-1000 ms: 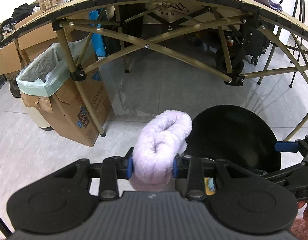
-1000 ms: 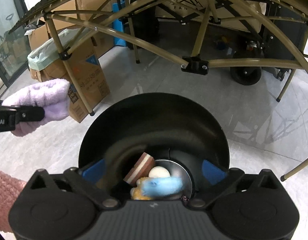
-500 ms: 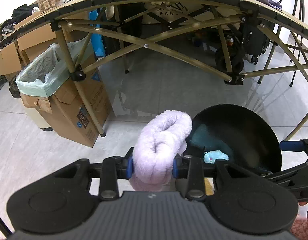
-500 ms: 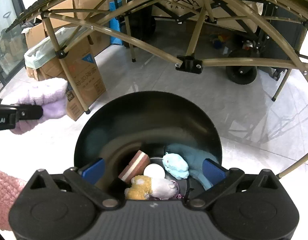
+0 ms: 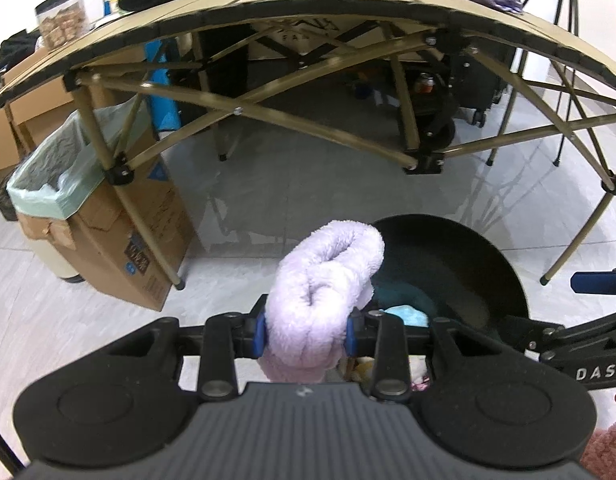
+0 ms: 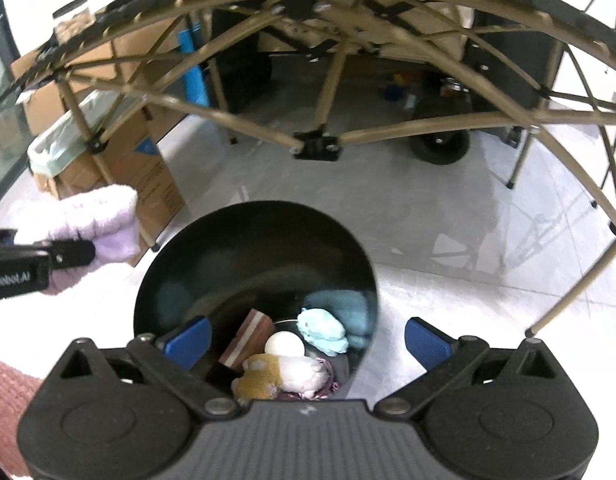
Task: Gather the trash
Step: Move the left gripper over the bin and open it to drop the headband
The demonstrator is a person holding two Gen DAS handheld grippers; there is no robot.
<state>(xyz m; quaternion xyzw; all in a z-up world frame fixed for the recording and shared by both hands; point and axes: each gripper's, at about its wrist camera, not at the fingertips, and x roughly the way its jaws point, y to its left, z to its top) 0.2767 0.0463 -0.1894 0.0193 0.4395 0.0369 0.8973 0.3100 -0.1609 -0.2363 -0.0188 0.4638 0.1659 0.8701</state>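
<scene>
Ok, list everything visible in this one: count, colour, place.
Fluffy cloth: one, lilac, clamped in the left tool.
Pan: one, black, in front of the right tool, above the floor.
Small items in pan: blue plush, white ball, brown-and-white block, yellow-and-white plush.
Folding table: one, tan, cluttered top, ahead.
Cardboard box: one, brown, green bag liner, by the table leg.
Jar: one, clear, table's left end.
Left tool: black, blue pads, shut.
Right tool: black, blue pads, spread around the pan's near side.
Sleeve: pink.
</scene>
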